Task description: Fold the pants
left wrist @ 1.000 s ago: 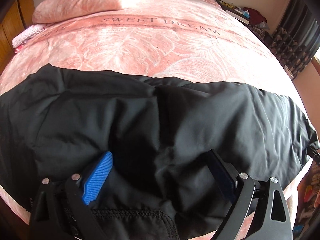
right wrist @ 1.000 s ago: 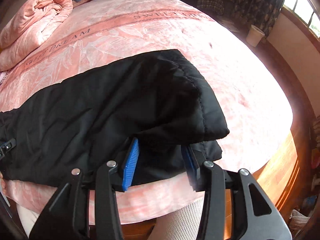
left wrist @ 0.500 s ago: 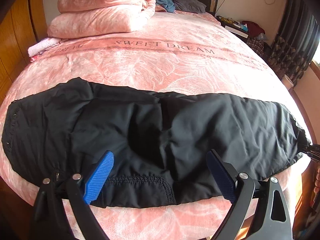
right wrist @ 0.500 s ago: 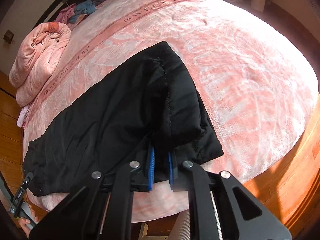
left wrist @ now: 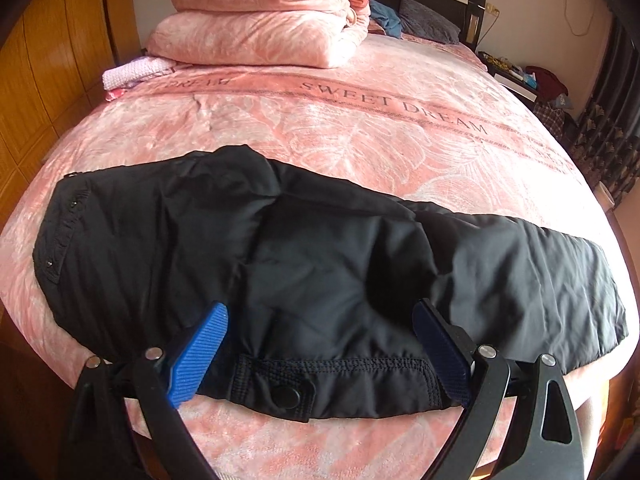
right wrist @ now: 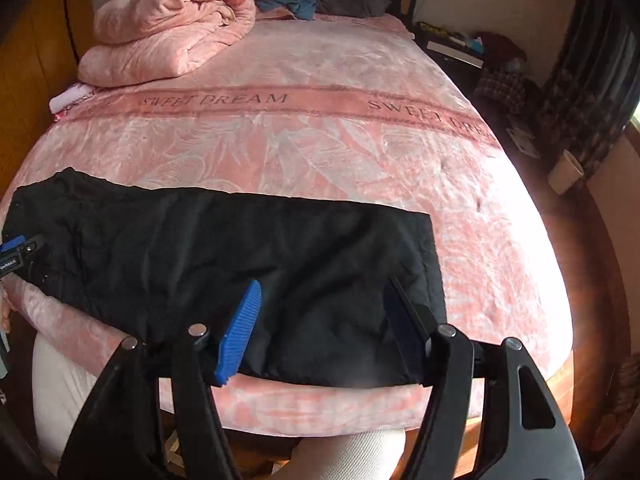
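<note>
Two views, left wrist first: our left gripper (left wrist: 320,346) hangs spread wide over the black pants (left wrist: 320,272), gripping nothing; its right pad is in shadow. Pants lie lengthwise along the pink bed (left wrist: 360,128) near edge. Right wrist: our right gripper (right wrist: 320,328) is opening, free above the pants' hem end (right wrist: 400,280)

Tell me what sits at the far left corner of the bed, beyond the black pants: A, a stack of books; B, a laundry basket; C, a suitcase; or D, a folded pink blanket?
D: a thick folded pink blanket lies piled at the far left of the bed, well behind the pants, and no basket, books or suitcase shows there.
</note>
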`<move>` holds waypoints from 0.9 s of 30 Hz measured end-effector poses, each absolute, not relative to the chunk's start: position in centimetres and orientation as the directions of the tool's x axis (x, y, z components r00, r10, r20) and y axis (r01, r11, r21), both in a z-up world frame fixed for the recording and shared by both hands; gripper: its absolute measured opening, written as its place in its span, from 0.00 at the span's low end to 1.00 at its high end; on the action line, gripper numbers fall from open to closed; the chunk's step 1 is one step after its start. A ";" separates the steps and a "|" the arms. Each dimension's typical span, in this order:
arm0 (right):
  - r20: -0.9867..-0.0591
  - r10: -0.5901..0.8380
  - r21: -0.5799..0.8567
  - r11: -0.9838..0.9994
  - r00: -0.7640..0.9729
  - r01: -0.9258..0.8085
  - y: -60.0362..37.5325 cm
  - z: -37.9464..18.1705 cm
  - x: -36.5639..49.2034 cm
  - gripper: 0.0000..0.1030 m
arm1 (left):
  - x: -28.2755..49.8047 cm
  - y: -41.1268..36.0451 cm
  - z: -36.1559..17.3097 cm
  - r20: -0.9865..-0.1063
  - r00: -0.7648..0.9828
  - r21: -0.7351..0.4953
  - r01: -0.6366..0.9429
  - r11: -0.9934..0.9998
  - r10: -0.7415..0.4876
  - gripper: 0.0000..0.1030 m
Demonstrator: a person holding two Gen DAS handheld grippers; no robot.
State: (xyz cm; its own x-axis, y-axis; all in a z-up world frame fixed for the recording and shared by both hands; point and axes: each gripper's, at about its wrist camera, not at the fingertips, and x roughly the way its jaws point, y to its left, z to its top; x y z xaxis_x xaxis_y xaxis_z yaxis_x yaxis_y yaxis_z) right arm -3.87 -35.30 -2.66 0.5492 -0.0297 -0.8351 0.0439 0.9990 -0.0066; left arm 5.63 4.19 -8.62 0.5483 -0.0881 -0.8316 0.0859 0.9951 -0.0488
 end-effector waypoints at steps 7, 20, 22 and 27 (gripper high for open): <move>-0.844 0.365 0.173 0.879 0.392 -0.444 -17.4 -3.9 11.2 0.52 | 5.8 10.0 -8.5 -0.828 0.559 -0.069 -0.012 0.998 -0.051 0.92; -0.927 0.368 0.214 0.683 0.076 -0.699 3.6 -10.9 25.0 0.52 | 6.4 17.0 -10.5 -0.842 0.539 -0.086 -0.109 0.990 -0.014 0.92; -0.924 0.378 0.238 0.673 0.050 -0.700 4.7 -11.5 25.6 0.52 | 6.5 17.6 -10.9 -0.845 0.535 -0.092 -0.117 0.989 -0.015 0.92; -0.934 0.357 0.243 0.642 0.003 -0.727 7.3 -12.4 26.5 0.27 | 6.7 18.7 -11.6 -0.844 0.535 -0.119 -0.136 0.983 -0.028 0.92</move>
State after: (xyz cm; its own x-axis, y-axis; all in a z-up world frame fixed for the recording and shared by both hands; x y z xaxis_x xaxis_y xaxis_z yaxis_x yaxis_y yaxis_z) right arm 26.48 7.34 -12.36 0.0030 0.3571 -0.9341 -0.7270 0.6421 0.2432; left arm 6.69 18.66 -11.55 0.5350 -0.0284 -0.8443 -0.1361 0.9835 -0.1194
